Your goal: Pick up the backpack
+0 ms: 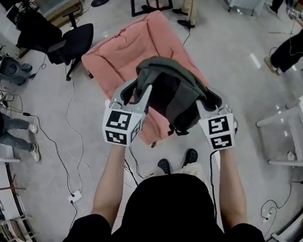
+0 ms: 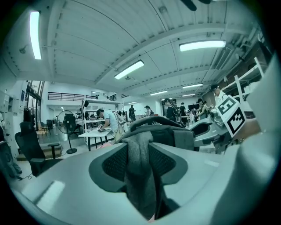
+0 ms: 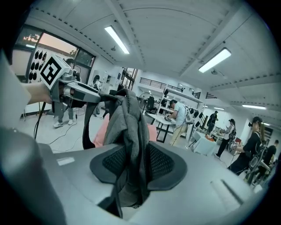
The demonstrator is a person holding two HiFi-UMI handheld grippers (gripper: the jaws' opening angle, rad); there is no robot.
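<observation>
Below you is a grey workshop floor [image 1: 226,55] strewn with cables [image 1: 67,129], and a pink-covered bench [image 1: 117,47] stands on it at 12 o'clock. The backpack [image 1: 171,95] hangs in the air above that bench, strung between your 2 claws. Your left claw [image 1: 138,94] is clamped on a fold of its grey fabric at the 9 o'clock side. Your right claw [image 1: 209,106] pinches bunched fabric at 3 o'clock.

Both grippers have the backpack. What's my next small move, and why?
Probably raise both evenly: the left gripper and right gripper are each shut on backpack fabric, and its straps dangle over the pink table.
</observation>
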